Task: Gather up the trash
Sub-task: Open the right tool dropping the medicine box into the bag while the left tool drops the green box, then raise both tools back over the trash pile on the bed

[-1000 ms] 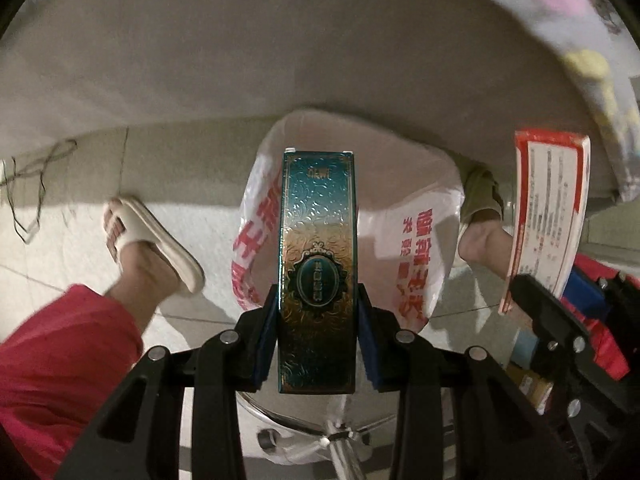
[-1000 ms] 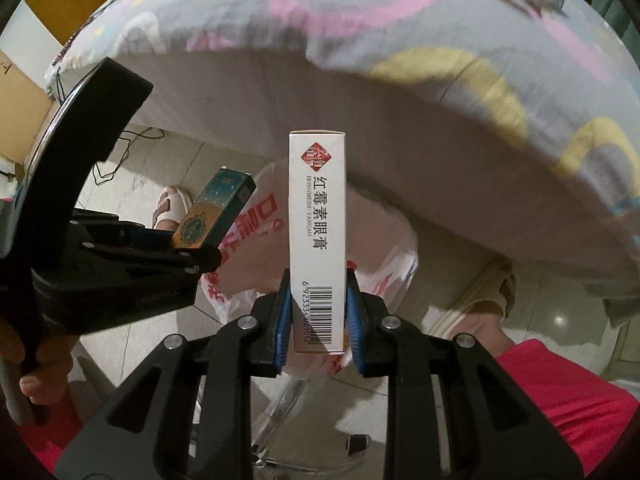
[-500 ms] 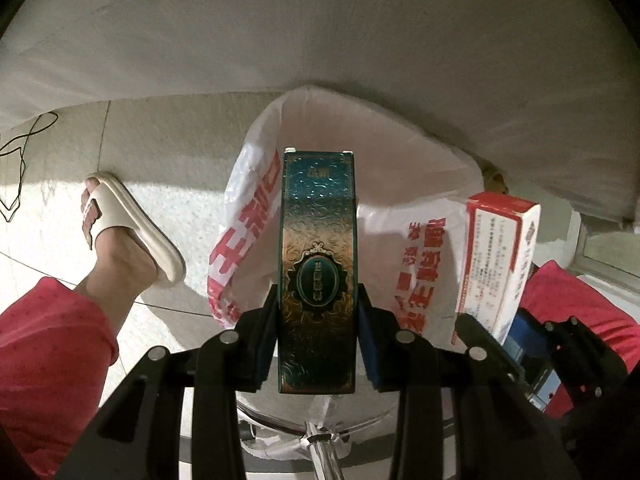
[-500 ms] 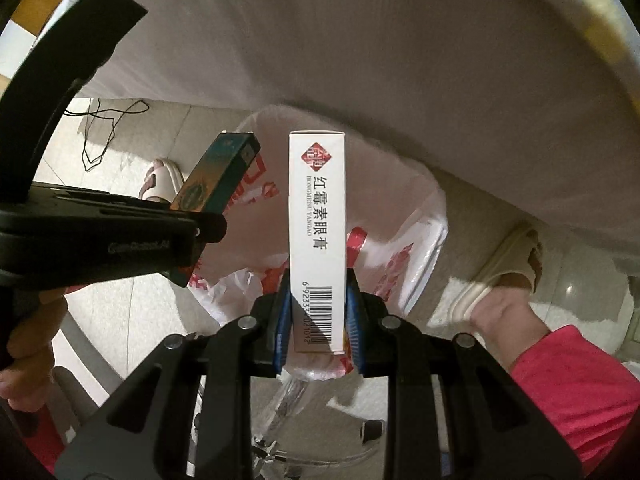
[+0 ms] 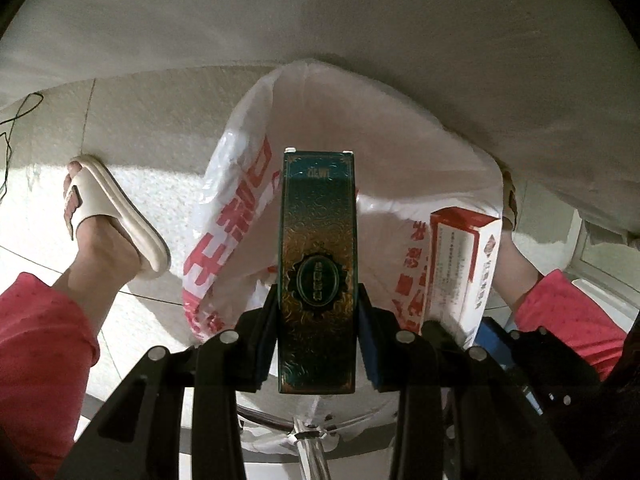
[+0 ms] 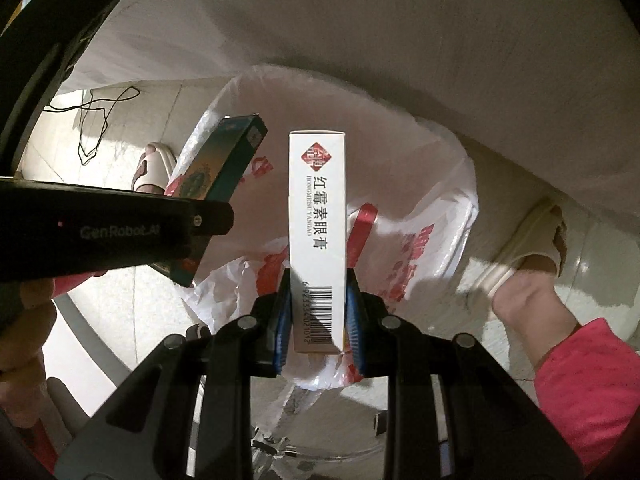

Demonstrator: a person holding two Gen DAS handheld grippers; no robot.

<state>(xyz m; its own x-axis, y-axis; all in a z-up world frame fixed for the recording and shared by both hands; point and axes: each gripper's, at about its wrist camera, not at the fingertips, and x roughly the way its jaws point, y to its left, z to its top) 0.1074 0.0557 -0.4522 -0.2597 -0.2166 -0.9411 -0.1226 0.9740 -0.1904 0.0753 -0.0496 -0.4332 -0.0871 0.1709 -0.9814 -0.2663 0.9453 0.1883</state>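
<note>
1. At the far left of the left wrist view, a thin dark cord [image 5: 16,120] lies on the pale tiled floor [image 5: 132,120], close under the edge of a big light cloth [image 5: 320,20] that fills the top of both views
2. Next comes a foot in a cream slipper [image 5: 116,216] with a pink trouser leg [image 5: 36,360] below it, standing just beside the bag
3. The white plastic bag [image 5: 400,128], printed with red characters, hangs open on a metal frame [image 5: 308,444]; its mouth faces up toward both cameras
4. The left gripper [image 5: 318,344] points steeply down over the bag mouth, its fingers [image 5: 264,344] narrowed onto the teal and gold box [image 5: 318,264], which stands up between the blue pads and is held by its lower part, above the bag opening
5. To the right, the right gripper [image 6: 318,324] has its fingers [image 6: 354,320] closed tight on the white box with red trim [image 6: 318,208], gripped at the barcode end; this box is also upright over the open bag, just beside the teal one but apart from it
6. In the right wrist view a red strip [image 6: 362,232] shows inside the bag behind the white box
7. At the far right stands the other slipper [image 6: 528,240] and pink leg [image 6: 588,392]
</note>
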